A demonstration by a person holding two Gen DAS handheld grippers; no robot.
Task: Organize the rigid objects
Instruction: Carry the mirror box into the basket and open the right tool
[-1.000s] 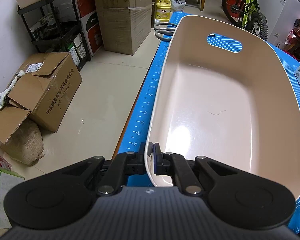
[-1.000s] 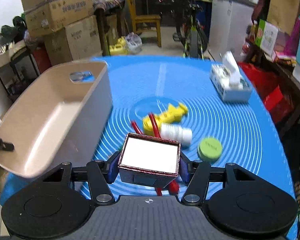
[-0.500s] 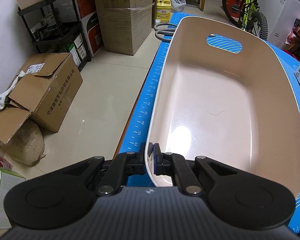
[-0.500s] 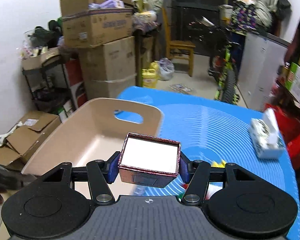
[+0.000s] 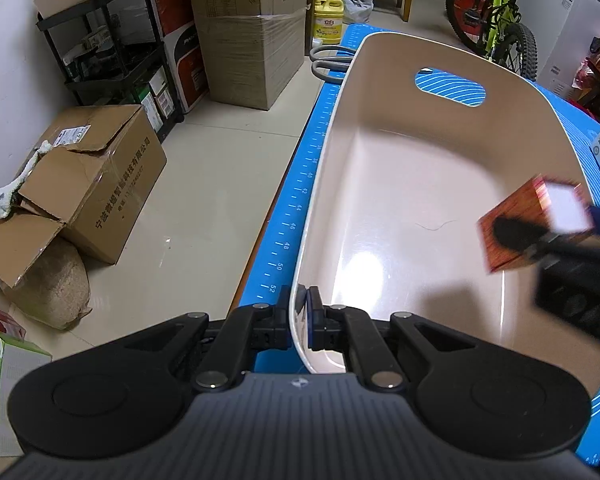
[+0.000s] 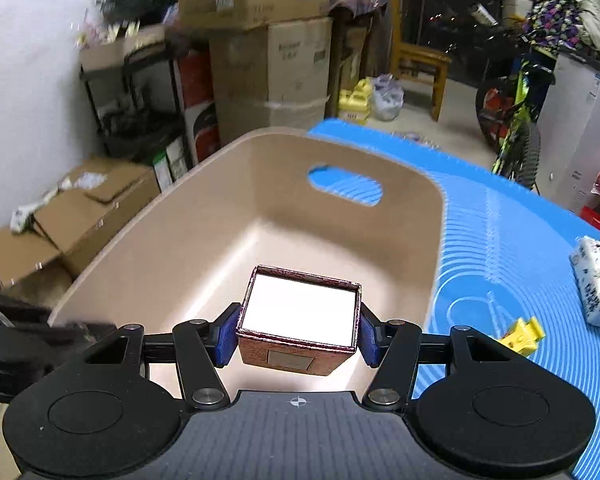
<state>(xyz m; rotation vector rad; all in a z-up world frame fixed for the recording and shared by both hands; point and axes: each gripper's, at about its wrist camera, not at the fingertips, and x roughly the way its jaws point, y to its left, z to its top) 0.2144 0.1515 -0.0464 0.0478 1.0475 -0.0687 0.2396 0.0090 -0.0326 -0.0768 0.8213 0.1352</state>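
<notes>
The beige bin's near rim is pinched by the left gripper's fingers. A small brown box is clamped by the right gripper above the bin's interior.

Beige bin, blue mat with white concentric lines, reddish-brown box with white top

My left hand-held gripper and right hand-held gripper are black, with blue pads, silver screws and ribbed grey bodies.

Bin interior open below tool
</notes>
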